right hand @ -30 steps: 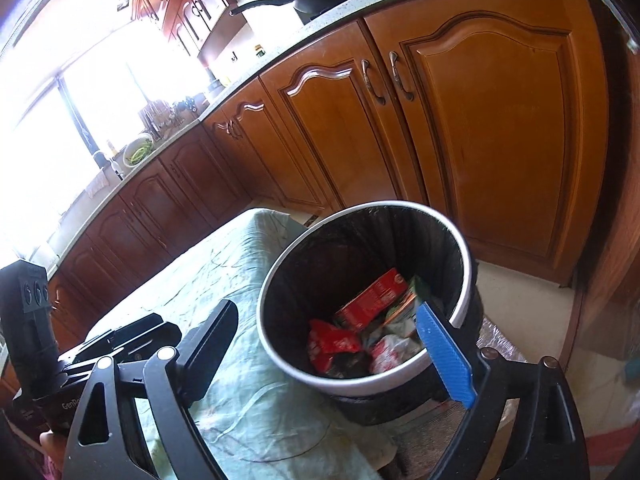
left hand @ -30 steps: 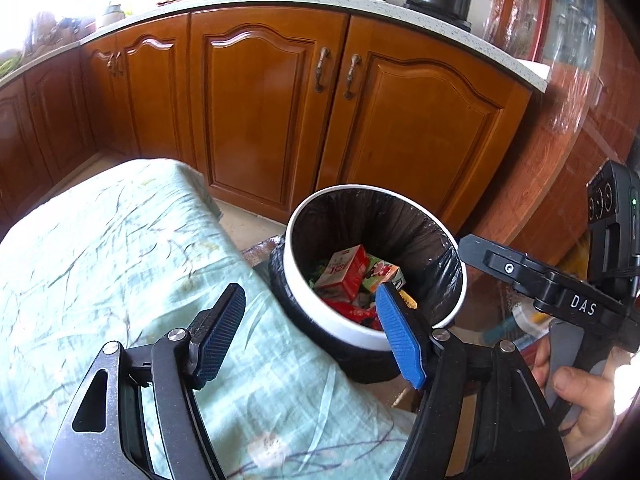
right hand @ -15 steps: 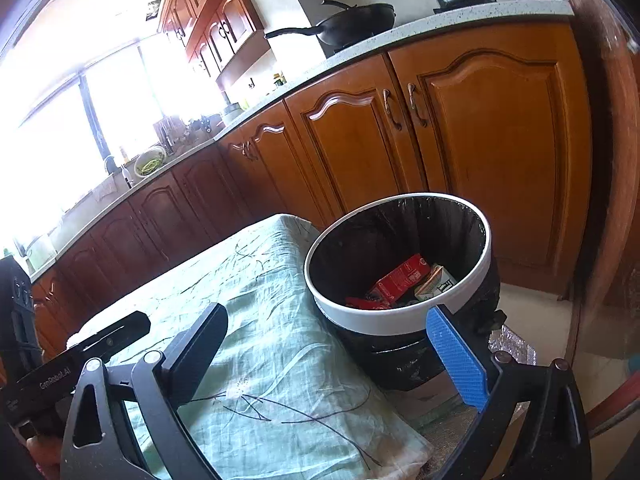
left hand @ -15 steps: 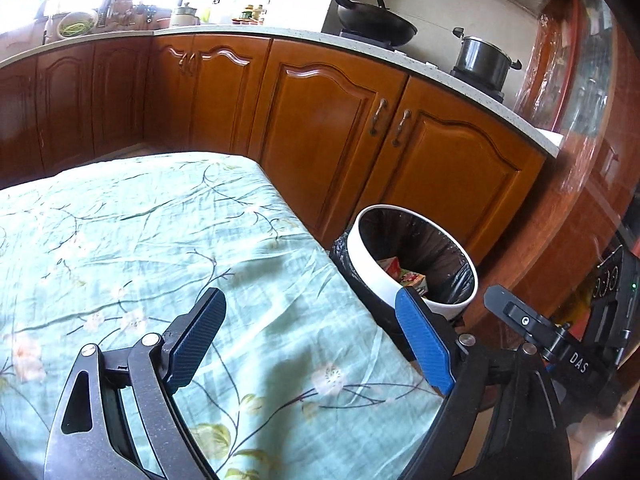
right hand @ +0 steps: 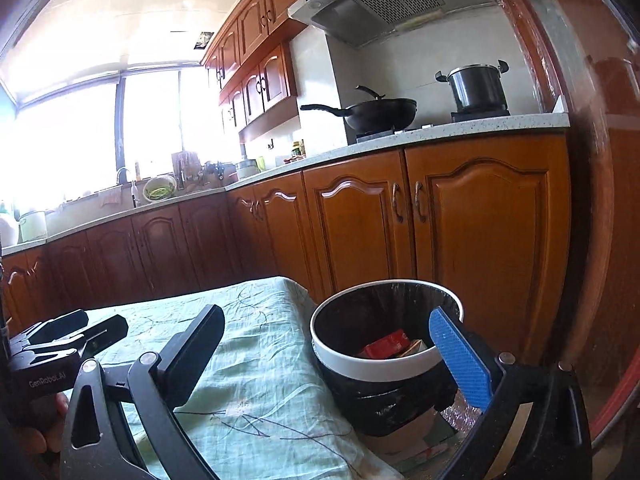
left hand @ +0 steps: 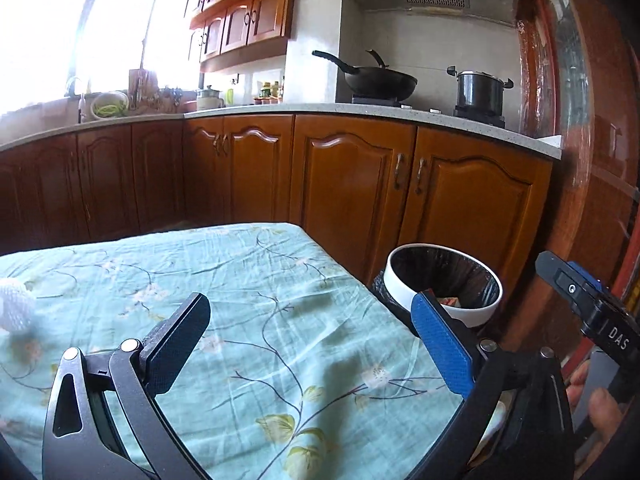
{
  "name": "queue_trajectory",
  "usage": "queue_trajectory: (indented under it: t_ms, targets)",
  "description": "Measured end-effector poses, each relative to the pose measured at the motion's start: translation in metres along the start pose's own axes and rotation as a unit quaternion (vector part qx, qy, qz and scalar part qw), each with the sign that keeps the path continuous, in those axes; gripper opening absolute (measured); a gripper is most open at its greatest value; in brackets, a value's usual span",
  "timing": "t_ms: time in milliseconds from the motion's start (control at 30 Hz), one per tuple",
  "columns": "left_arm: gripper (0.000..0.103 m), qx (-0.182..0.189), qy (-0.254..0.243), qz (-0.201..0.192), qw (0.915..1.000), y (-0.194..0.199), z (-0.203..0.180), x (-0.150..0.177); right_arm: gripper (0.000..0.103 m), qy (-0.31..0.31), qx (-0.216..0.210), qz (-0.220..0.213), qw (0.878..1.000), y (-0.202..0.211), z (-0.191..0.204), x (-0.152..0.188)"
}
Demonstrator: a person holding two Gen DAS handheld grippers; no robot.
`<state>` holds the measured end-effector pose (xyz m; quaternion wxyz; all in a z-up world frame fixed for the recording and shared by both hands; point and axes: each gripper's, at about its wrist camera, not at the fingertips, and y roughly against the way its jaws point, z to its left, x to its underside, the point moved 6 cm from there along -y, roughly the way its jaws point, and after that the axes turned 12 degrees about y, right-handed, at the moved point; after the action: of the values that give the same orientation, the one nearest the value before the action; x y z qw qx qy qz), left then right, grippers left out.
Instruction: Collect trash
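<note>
While the left tongs (left hand: 308,344) stand spread wide with nothing between them — their jaws have just been opening — the left wrist view shows one matte black finger with a dimpled pad and one bright blue, finely ribbed pad. Under them lies the table (left hand: 256,280), draped in a creased mint cloth printed with thin branches and pale flowers. At nine o'clock a white, knitted-looking lump (left hand: 14,306) sits on the cloth, blurred. At three o'clock, just beside the table's corner, stands the trash bin (left hand: 442,286): round, with a smooth white rim and a glossy black liner; a scrap of printed carton shows inside. Behind run carved, lacquered wooden cabinets (left hand: 352,192).

From the right wrist view, the right tongs (right hand: 328,354) are likewise spread and empty, their jaws having just opened further. The bin (right hand: 384,368) sits at four o'clock — a red carton (right hand: 386,344) and a paler pack (right hand: 416,346) lie at its bottom. On the speckled counter at one o'clock rest a black wok (right hand: 378,112) and a lidded steel pot (right hand: 476,88).
</note>
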<state>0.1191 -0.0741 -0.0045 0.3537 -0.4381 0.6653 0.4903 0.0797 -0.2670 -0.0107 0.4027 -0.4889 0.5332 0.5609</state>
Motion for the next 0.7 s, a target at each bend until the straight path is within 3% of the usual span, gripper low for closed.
queue_trajectory:
  t_ms: [233,700]
  targets:
    - [0.103,-0.036,-0.013,-0.013,0.9992,0.007,0.009,0.008,0.103,-0.010,-0.006,0.021,1.000,-0.004,-0.001,0.018]
    - [0.103,-0.050,-0.029,-0.004,0.9983,0.011,0.007,0.019,0.103,-0.014,-0.012,0.031,0.999,-0.008,0.000,0.027]
